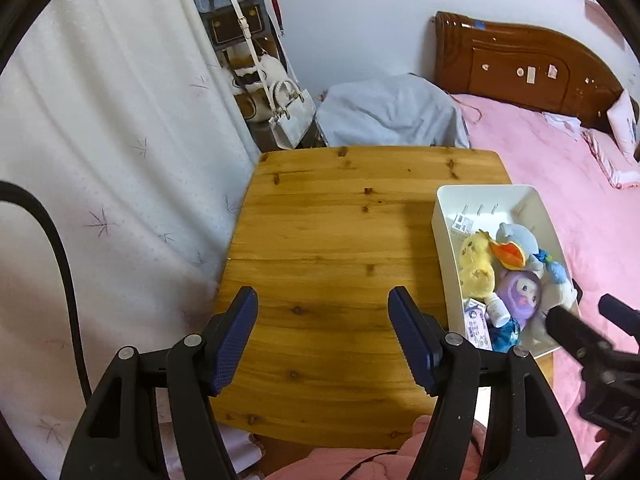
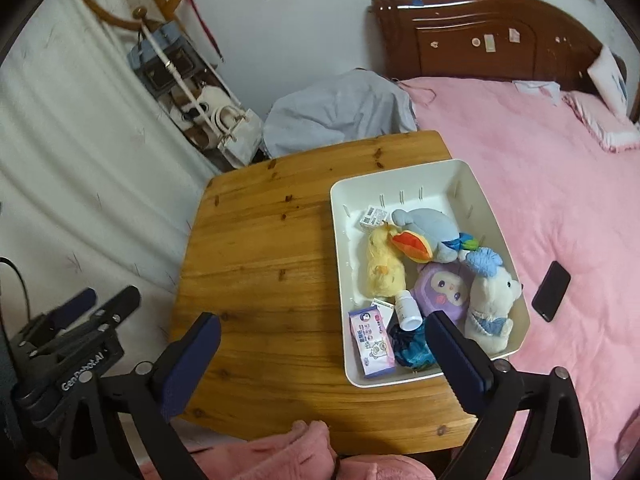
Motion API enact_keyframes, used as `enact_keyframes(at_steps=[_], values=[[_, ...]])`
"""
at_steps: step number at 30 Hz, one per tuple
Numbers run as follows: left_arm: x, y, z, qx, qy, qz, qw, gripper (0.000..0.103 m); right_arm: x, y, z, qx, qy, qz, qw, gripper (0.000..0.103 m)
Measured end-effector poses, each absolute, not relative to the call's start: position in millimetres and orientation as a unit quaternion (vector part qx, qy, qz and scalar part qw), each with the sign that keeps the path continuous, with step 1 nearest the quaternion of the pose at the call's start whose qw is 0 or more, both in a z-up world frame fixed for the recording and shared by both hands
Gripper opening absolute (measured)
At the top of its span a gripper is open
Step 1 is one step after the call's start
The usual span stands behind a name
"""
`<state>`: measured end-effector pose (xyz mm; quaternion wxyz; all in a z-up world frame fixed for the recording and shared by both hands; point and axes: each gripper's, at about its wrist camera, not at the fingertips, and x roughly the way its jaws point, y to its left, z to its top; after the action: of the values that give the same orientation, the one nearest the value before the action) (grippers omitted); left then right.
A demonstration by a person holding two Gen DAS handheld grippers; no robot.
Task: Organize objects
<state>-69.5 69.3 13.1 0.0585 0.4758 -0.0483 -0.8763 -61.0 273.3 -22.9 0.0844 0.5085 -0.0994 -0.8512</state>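
White tray hides part of a dark blue item under the bottle inside; left gripper and right gripper gape wide, empty.

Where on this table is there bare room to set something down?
The wooden tabletop is bare from its curtain-side edge across to the white plastic bin. The bin's near half is crowded with plush toys; only its far end shows bare floor. Both the left gripper and right gripper are open.
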Motion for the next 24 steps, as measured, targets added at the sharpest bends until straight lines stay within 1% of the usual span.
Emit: enact_keyframes(at_steps=[3, 5, 10, 15, 19, 22, 24], values=[[-67.2, 67.6, 14.8, 0.470, -0.037, -0.880, 0.059, 0.073, -62.2, 265.8, -27.4, 0.515, -0.062, -0.850, 0.093, 0.102], [-66.4, 67.8, 15.0, 0.469, -0.031, -0.880, 0.060, 0.077, -60.0, 263.2, -27.2, 0.510, -0.046, -0.853, 0.099, 0.102], [-66.2, 66.4, 9.2, 0.479, 0.004, -0.876, 0.054, 0.079, -53.5, 255.9, -28.5, 0.494, -0.015, -0.863, 0.108, 0.102], [-67.0, 66.4, 8.7, 0.482, 0.008, -0.874, 0.065, 0.079, -56.5, 260.5, -32.6, 0.503, -0.026, -0.858, 0.103, 0.103], [-62.9, 68.4, 12.2, 0.468, -0.006, -0.880, 0.081, 0.079, -56.9, 262.3, -38.4, 0.515, -0.034, -0.850, 0.103, 0.103], [-60.3, 68.3, 15.0, 0.458, -0.009, -0.885, 0.084, 0.083, -56.3, 261.8, -42.5, 0.523, -0.035, -0.846, 0.102, 0.103], [-59.0, 68.2, 14.4, 0.457, -0.008, -0.886, 0.082, 0.083, -55.2, 261.1, -43.4, 0.525, -0.034, -0.844, 0.104, 0.103]])
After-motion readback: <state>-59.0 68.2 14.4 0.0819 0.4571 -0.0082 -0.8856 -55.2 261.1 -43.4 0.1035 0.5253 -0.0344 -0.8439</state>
